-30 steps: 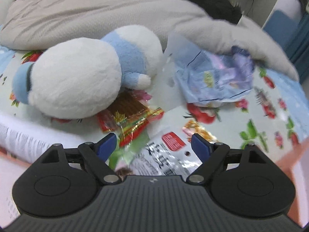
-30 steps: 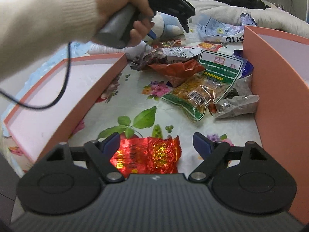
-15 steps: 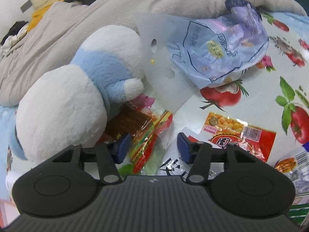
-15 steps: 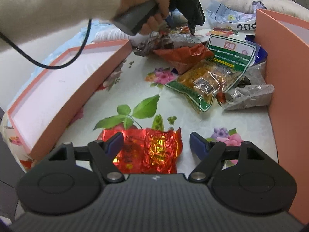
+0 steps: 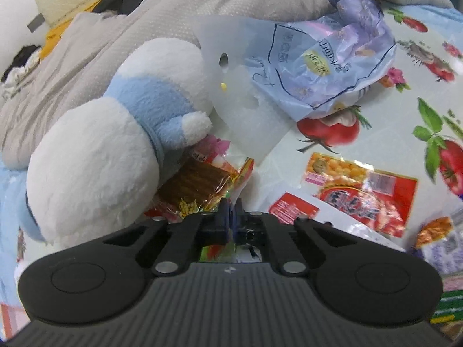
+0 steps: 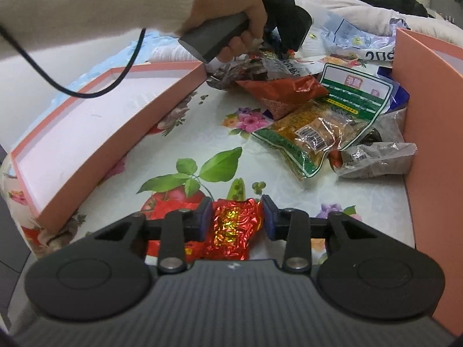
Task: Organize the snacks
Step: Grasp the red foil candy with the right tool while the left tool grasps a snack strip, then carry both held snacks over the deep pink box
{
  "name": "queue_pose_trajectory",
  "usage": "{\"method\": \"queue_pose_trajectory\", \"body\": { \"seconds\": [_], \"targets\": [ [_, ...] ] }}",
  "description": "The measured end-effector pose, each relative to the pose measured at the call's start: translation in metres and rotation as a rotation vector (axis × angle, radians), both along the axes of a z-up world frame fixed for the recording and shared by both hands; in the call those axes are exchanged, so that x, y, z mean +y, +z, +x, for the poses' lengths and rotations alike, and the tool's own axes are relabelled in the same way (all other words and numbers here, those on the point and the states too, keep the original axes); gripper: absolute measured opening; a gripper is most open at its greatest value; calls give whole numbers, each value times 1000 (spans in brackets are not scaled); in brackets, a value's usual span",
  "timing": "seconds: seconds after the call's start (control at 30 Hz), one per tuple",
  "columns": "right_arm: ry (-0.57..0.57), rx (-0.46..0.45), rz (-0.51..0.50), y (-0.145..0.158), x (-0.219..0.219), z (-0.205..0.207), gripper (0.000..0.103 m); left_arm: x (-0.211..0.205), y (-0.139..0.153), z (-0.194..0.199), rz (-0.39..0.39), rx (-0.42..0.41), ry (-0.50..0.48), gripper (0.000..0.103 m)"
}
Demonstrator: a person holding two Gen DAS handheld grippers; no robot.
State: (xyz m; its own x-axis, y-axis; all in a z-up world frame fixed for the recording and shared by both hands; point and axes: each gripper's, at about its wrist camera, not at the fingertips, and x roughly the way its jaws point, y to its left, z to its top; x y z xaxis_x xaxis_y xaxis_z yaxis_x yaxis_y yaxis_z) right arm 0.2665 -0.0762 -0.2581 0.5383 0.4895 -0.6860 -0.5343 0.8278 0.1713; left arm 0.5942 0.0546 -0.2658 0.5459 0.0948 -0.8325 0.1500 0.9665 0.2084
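Since a second ago both pairs of jaws have been closing: the left gripper, then wide apart above the snack heap, has dropped in beside the plush toy and its blue pads now meet, pinching the edge of the clear-wrapped red and brown snack that lies half under the toy. The right gripper has narrowed over the crinkled red foil packet on the flowered tablecloth; its pads touch the packet's two sides, about a third open. In the right wrist view, a hand in a cream sleeve holds the left tool's grey handle above the pile, where a green-bordered bag and a grey pouch lie between two pink boxes.
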Motion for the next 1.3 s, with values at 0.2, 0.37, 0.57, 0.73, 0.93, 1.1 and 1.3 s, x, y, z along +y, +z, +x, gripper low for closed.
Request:
{"method": "queue_pose_trajectory", "body": {
  "seconds": [0.2, 0.37, 0.57, 0.73, 0.93, 1.1, 1.3],
  "targets": [
    [-36, -27, -10, 10, -2, -10, 39, 4, 30, -28, -47, -39, 18, 1],
    [-83, -57, -20, 24, -5, -18, 39, 15, 69, -60, -153, -95, 58, 1],
    [-142, -71, -19, 42, -13, -27, 39, 27, 102, -106, -256, -124, 88, 0],
    [-199, -78, -2, 56, -22, -35, 39, 35, 115, -151, -316, -124, 108, 0],
    [-243, -84, 8, 71, -30, -50, 39, 37, 118, -209, -346, -88, 131, 1],
    [-257, -107, 6, 85, -31, -64, 39, 39, 119, -259, -406, -81, 150, 1],
    [-274, -133, 2, 99, -35, -82, 39, 42, 123, -309, -468, -85, 177, 1]
  ]
}}
